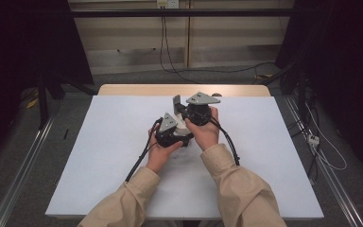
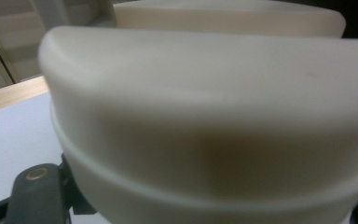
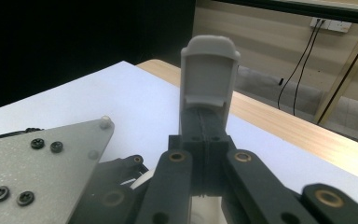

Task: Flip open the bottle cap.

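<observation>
A cream, round-walled container (image 2: 205, 121) sits very close to the lens in the left gripper view, and a bit of it shows white (image 1: 182, 125) between the two hands in the high view. My left gripper (image 1: 178, 131) is shut on it near the table's middle. One black link (image 2: 35, 196) of that gripper shows at the bottom left. Just beyond it, my right gripper (image 1: 177, 102) is held with its jaws pressed together and nothing between them. Its grey fingertips (image 3: 209, 79) point up and away. The left gripper's grey plate (image 3: 42, 172) lies beside it.
The white table top (image 1: 108, 161) has a wooden strip (image 1: 137, 90) along its far edge. Black cables (image 1: 139, 161) trail from both grippers toward the person. Metal rails (image 1: 23, 165) run along both sides, and cables and a power strip (image 1: 313, 139) lie on the floor at the right.
</observation>
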